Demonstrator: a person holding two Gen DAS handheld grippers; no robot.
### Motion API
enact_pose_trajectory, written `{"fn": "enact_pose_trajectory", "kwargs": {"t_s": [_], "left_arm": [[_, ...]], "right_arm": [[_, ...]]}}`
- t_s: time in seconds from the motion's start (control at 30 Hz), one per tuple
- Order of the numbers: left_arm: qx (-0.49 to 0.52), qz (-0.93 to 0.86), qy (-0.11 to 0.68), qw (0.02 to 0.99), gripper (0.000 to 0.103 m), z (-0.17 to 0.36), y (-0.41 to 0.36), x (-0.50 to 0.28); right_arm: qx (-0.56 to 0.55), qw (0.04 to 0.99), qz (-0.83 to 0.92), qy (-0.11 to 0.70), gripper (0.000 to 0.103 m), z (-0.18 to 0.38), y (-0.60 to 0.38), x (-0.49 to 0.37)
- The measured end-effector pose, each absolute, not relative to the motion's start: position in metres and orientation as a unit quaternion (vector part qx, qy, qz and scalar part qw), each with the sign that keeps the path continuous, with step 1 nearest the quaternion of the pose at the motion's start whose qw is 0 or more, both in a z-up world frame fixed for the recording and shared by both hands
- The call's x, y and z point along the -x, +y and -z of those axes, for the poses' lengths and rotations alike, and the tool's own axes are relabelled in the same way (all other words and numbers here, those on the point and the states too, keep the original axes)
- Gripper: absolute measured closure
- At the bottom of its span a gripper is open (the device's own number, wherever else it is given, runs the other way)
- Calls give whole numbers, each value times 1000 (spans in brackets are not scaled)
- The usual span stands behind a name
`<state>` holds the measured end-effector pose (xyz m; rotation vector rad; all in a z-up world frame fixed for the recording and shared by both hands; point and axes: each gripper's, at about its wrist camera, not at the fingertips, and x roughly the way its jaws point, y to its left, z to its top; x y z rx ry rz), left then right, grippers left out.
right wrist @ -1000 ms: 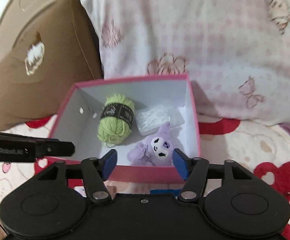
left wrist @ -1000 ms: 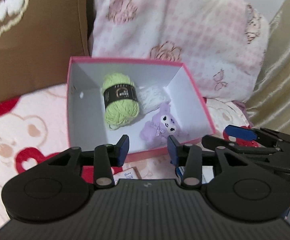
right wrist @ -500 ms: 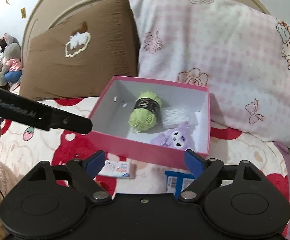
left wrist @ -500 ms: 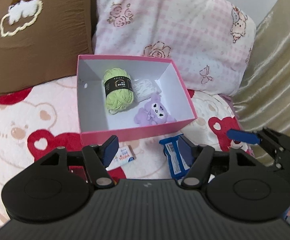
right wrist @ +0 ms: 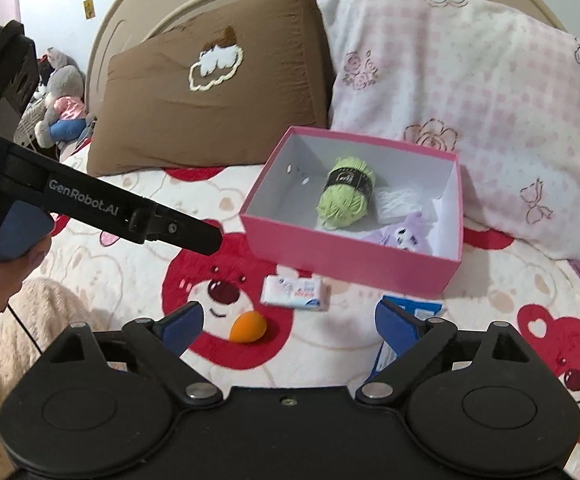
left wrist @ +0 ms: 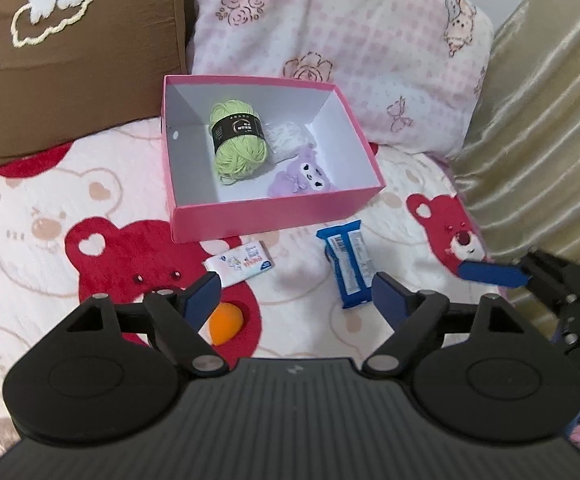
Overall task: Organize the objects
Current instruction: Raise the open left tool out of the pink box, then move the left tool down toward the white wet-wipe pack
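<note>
- Currently, left hand-held gripper [left wrist: 294, 294]: jaws spread wide, just been opening, nothing between them.
- Right hand-held gripper [right wrist: 288, 322]: jaws wide too, just been opening, also empty.
- Open pink cardboard box with white inside [left wrist: 274, 216] sits on the bear-print bedspread [left wrist: 42, 216], in front of a brown pillow [left wrist: 70, 60] and a pink checked pillow [left wrist: 350, 52].
- Inside the box: lime-green yarn ball with black band [left wrist: 239, 140], white yarn bundle [left wrist: 286, 140] touching it, small purple plush toy [left wrist: 304, 178] at the near wall.
- Outside, just before the box: small white printed packet [left wrist: 242, 264], blue-and-white snack wrapper [left wrist: 348, 264], orange teardrop-shaped sponge [left wrist: 226, 322] nearest the left gripper.
</note>
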<state>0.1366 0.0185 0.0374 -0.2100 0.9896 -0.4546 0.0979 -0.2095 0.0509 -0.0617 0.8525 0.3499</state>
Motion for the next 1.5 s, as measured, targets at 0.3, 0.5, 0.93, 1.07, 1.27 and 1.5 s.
{"fn": "enact_pose_trajectory", "kwargs": {"t_s": [0.3, 0.5, 0.93, 1.07, 1.27, 1.5], "left_arm": [[96, 228, 478, 843, 19, -28, 24, -120], [145, 227, 500, 823, 10, -1, 25, -135], [133, 209, 489, 837, 6, 48, 18, -171], [123, 186, 470, 854, 6, 58, 18, -182], [147, 172, 473, 852, 6, 84, 22, -195], [155, 156, 474, 853, 6, 121, 24, -207]], "right_arm": [[25, 886, -184, 424, 8, -35, -201, -87], [-12, 876, -224, 428, 8, -25, -195, -87], [5, 869, -238, 433, 8, 15, -184, -126], [47, 869, -229, 436, 8, 32, -180, -147], [34, 870, -231, 434, 8, 48, -183, -178], [15, 874, -198, 443, 8, 89, -188, -206]]}}
